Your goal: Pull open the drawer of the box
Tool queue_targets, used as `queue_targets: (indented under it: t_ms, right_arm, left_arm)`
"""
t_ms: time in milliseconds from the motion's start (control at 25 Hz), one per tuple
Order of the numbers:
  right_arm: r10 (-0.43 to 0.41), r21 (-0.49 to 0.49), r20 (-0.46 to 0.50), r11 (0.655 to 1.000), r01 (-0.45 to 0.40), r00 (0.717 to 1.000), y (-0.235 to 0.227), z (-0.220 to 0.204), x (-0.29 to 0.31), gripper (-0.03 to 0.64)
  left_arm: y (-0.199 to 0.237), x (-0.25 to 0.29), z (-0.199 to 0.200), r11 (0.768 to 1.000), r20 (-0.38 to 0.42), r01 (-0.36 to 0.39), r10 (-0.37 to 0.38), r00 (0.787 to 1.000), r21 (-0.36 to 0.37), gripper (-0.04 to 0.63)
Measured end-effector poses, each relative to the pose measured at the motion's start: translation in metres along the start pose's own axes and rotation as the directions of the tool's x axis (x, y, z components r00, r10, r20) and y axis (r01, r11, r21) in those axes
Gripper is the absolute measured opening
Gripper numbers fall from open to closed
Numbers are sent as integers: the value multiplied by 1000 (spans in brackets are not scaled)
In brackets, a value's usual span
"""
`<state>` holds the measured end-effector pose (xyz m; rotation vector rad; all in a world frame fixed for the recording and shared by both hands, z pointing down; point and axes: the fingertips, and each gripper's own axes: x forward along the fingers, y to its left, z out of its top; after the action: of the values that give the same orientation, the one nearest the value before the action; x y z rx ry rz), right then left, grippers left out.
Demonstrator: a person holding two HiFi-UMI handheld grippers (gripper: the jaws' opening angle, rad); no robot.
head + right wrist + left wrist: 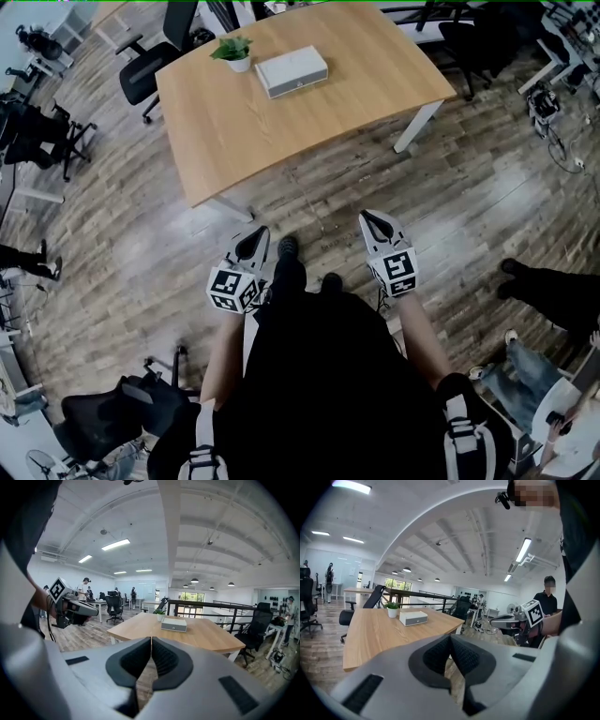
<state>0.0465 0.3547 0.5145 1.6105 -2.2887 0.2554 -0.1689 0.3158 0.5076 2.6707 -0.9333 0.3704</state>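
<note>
A light grey box (292, 71) with a darker drawer front lies on the wooden table (281, 122), next to a small potted plant (234, 51). The box also shows far off in the left gripper view (413, 617) and the right gripper view (174, 624). Both grippers hang over the floor, well short of the table. My left gripper (253, 239) is shut with nothing in it, its pads (440, 654) pressed together. My right gripper (375, 223) is likewise shut and empty, pads (140, 656) touching.
Black office chairs (150, 66) stand at the table's far left corner and another (469, 37) at the far right. A white table leg (417, 127) juts out near the right. A person's legs (553, 291) are at my right; a chair (103, 417) is behind left.
</note>
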Motion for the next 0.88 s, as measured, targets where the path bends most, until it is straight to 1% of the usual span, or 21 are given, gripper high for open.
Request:
queue_targets:
  t_ms: [160, 440, 560, 880]
  right_arm:
    - [-36, 32, -3, 999, 36, 999, -6, 6, 12, 25]
    - [-116, 18, -20, 993, 116, 993, -20, 20, 43, 25]
    - [-127, 24, -23, 992, 128, 992, -19, 27, 59, 25]
    - [-148, 31, -55, 988, 150, 987, -14, 29, 95, 25]
  left_arm:
    - [16, 9, 5, 1000, -2, 21, -21, 1000, -7, 23]
    - [54, 33, 23, 998, -2, 61, -61, 998, 7, 23]
    - [72, 39, 26, 997, -11, 75, -75, 997, 6, 25]
    - [110, 56, 29, 993, -26, 115, -115, 993, -6, 24]
